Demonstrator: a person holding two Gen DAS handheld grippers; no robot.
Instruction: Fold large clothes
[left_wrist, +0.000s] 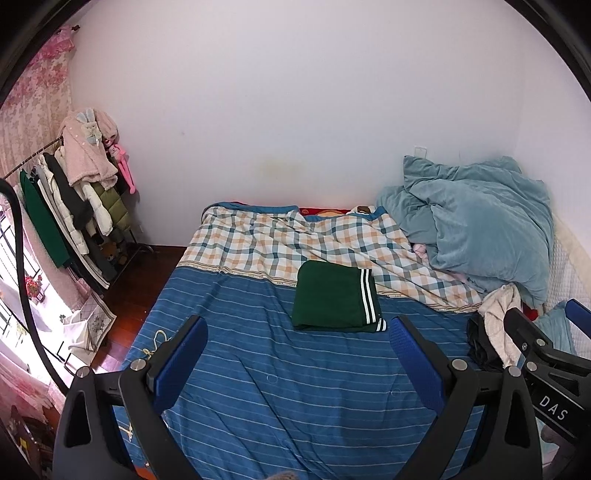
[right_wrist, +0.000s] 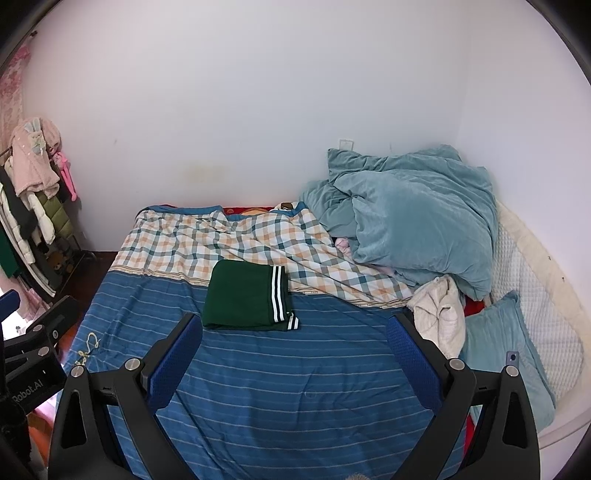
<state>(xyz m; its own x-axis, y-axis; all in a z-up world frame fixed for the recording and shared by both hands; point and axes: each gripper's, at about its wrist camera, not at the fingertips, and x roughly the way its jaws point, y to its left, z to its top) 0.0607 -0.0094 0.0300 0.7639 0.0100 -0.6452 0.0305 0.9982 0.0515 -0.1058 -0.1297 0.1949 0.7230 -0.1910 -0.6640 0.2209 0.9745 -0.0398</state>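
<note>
A dark green garment with white side stripes lies folded into a neat rectangle on the blue striped bedspread; it also shows in the right wrist view. My left gripper is open and empty, held above the bed just in front of the garment. My right gripper is open and empty, also held above the bed, with the garment ahead and to its left. The right gripper's body shows at the right edge of the left wrist view.
A plaid sheet covers the far half of the bed. A teal duvet, a cream garment and a teal pillow lie at the right. A clothes rack stands at the left by the white wall.
</note>
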